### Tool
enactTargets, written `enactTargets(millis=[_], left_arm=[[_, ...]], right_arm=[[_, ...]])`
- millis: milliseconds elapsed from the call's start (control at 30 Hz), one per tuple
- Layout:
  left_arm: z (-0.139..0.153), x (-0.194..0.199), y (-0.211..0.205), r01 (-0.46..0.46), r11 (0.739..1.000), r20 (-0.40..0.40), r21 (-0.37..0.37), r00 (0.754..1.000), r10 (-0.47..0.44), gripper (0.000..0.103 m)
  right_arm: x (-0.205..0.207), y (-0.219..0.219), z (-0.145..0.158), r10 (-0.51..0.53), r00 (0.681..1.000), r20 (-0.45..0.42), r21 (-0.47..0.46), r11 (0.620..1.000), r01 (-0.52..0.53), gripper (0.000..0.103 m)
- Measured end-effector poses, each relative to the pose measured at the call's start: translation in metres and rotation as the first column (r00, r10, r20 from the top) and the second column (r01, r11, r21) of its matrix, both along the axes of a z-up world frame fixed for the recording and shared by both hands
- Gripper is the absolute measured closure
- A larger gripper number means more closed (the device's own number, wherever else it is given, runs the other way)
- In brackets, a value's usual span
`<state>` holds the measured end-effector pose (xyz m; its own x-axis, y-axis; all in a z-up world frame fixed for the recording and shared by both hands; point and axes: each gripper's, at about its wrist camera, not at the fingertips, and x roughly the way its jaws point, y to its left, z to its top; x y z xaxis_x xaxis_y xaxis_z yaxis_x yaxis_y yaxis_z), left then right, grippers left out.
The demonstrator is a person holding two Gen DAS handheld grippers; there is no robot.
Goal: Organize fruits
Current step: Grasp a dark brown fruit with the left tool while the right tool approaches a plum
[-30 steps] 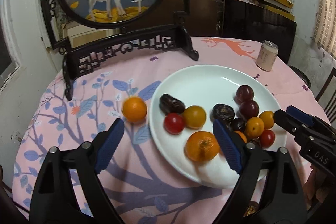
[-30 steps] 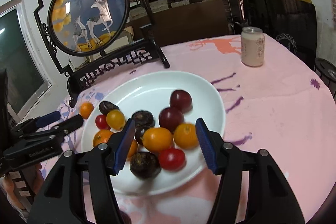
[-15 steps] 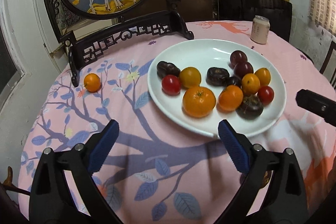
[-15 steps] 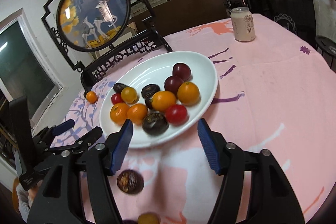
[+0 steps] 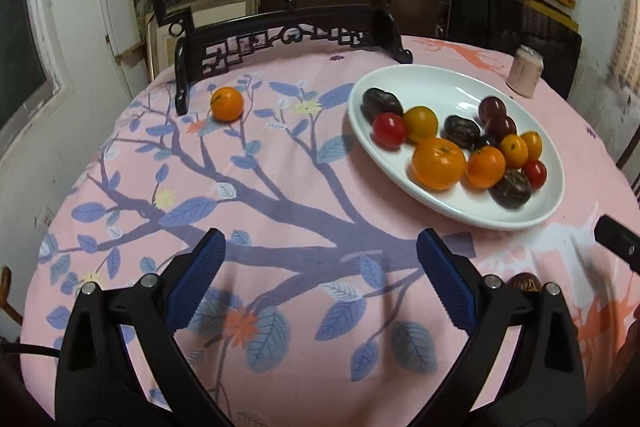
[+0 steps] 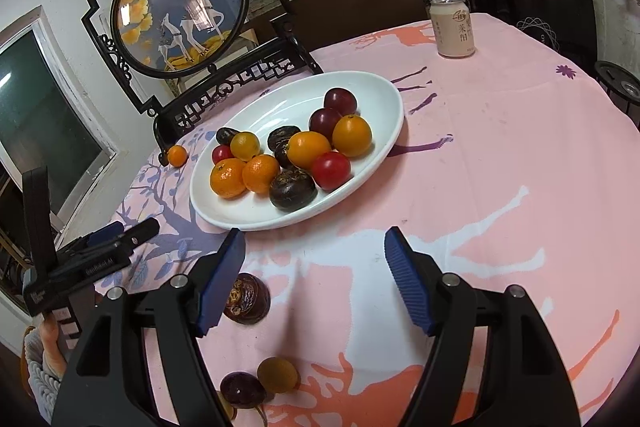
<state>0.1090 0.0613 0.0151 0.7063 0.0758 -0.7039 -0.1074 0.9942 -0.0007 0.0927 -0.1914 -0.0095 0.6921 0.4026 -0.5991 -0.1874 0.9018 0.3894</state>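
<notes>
Now: left gripper [image 5: 320, 275] wide, empty | right gripper [image 6: 314, 269] opening, empty, beside brown fruit [image 6: 246, 301] | I'd hover low because strays lie off plate [image 6: 396, 115].

The left gripper [image 5: 320, 279] has black plastic arms with silver screws at the joints and ribbed blue pads [image 5: 196, 281] on its fingers. The right gripper [image 6: 316, 277] is built alike: black frame, silver screws, ribbed blue pads [image 6: 408, 279]. Small white lettering marks the left gripper's side.
</notes>
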Motion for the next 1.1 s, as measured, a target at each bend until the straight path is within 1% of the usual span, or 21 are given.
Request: enactTargets(millis=[100, 167, 200, 267, 333, 367, 467, 533, 633, 700, 767, 800, 833, 867, 900, 933, 967, 1000, 1033, 1067, 1100], left_arm=[[0.002, -0.004, 0.003, 0.008, 0.999, 0.005, -0.048, 1.000, -0.007, 0.005], [0.001, -0.012, -0.007, 0.056, 0.997, 0.009, -0.050, 0.998, -0.056, 0.005], [0.000, -0.015, -0.015, 0.082, 0.996, 0.007, -0.032, 0.997, -0.082, 0.005], [-0.004, -0.026, -0.038, 0.158, 0.987, 0.003, 0.031, 0.987, -0.158, 0.005], [-0.006, -0.036, -0.060, 0.227, 0.971, 0.002, 0.077, 0.974, -0.228, 0.005], [-0.008, -0.040, -0.070, 0.267, 0.960, 0.000, 0.086, 0.963, -0.268, 0.005], [-0.011, -0.040, -0.090, 0.333, 0.938, -0.008, 0.098, 0.942, -0.334, 0.005], [-0.015, -0.039, -0.101, 0.359, 0.926, -0.023, 0.118, 0.933, -0.359, 0.005], [-0.023, -0.033, -0.111, 0.373, 0.916, -0.048, 0.150, 0.928, -0.370, 0.005], [-0.025, -0.028, -0.114, 0.381, 0.915, -0.061, 0.136, 0.925, -0.376, 0.005], [-0.027, -0.023, -0.119, 0.410, 0.908, -0.072, 0.089, 0.912, -0.405, 0.005], [-0.027, -0.022, -0.123, 0.422, 0.903, -0.075, 0.084, 0.906, -0.417, 0.005], [-0.030, -0.020, -0.129, 0.425, 0.898, -0.081, 0.116, 0.905, -0.418, 0.005], [-0.034, -0.017, -0.134, 0.415, 0.895, -0.092, 0.163, 0.910, -0.405, 0.005], [-0.038, -0.014, -0.136, 0.406, 0.894, -0.105, 0.189, 0.914, -0.393, 0.006], [-0.042, -0.008, -0.133, 0.403, 0.899, -0.128, 0.169, 0.914, -0.386, 0.007], [-0.040, -0.005, -0.127, 0.402, 0.907, -0.126, 0.124, 0.913, -0.387, 0.024], [-0.039, -0.003, -0.119, 0.390, 0.915, -0.126, 0.102, 0.918, -0.377, 0.038], [-0.039, -0.003, -0.113, 0.384, 0.919, -0.126, 0.090, 0.920, -0.372, 0.058], [-0.038, -0.002, -0.104, 0.376, 0.925, -0.126, 0.058, 0.922, -0.367, 0.063], [-0.038, -0.002, -0.100, 0.372, 0.927, -0.124, 0.045, 0.923, -0.365, 0.063]], right_arm=[[-0.005, -0.001, -0.002, 0.017, 1.000, -0.014, 0.018, 1.000, -0.017, 0.030], [-0.013, 0.001, -0.004, 0.043, 0.999, -0.024, 0.019, 0.999, -0.043, 0.030], [-0.018, 0.001, -0.005, 0.049, 0.999, -0.023, 0.016, 0.999, -0.048, 0.030], [-0.026, 0.000, -0.005, 0.056, 0.998, -0.018, 0.019, 0.998, -0.056, 0.030], [-0.033, -0.003, -0.004, 0.054, 0.998, -0.013, 0.032, 0.998, -0.053, 0.030], [-0.036, -0.005, -0.005, 0.054, 0.998, -0.013, 0.039, 0.998, -0.053, 0.030], [-0.047, -0.008, -0.005, 0.058, 0.998, -0.010, 0.045, 0.997, -0.057, 0.030], [-0.055, -0.007, -0.004, 0.065, 0.998, 0.000, 0.042, 0.997, -0.065, 0.030], [-0.063, -0.008, -0.005, 0.063, 0.998, 0.007, 0.035, 0.997, -0.063, 0.030], [-0.064, -0.009, -0.006, 0.060, 0.998, 0.005, 0.037, 0.997, -0.061, 0.030], [-0.063, -0.011, -0.007, 0.057, 0.998, 0.003, 0.038, 0.998, -0.057, 0.030], [-0.063, -0.011, -0.007, 0.056, 0.998, 0.000, 0.039, 0.998, -0.056, 0.030], [-0.063, -0.011, -0.007, 0.056, 0.998, 0.000, 0.039, 0.998, -0.056, 0.030], [-0.063, -0.011, -0.007, 0.056, 0.998, 0.001, 0.038, 0.998, -0.057, 0.030], [-0.064, -0.011, -0.007, 0.057, 0.998, 0.003, 0.037, 0.998, -0.057, 0.030], [-0.064, -0.011, -0.007, 0.057, 0.998, 0.005, 0.037, 0.998, -0.057, 0.030], [-0.065, -0.011, -0.007, 0.057, 0.998, 0.006, 0.036, 0.998, -0.057, 0.030], [-0.065, -0.011, -0.007, 0.058, 0.998, 0.006, 0.034, 0.998, -0.058, 0.030], [-0.065, -0.010, -0.007, 0.060, 0.998, 0.005, 0.030, 0.998, -0.060, 0.030], [-0.065, -0.009, -0.008, 0.064, 0.998, 0.004, 0.022, 0.998, -0.065, 0.030], [-0.065, -0.008, -0.008, 0.068, 0.998, 0.003, 0.016, 0.998, -0.068, 0.030]])
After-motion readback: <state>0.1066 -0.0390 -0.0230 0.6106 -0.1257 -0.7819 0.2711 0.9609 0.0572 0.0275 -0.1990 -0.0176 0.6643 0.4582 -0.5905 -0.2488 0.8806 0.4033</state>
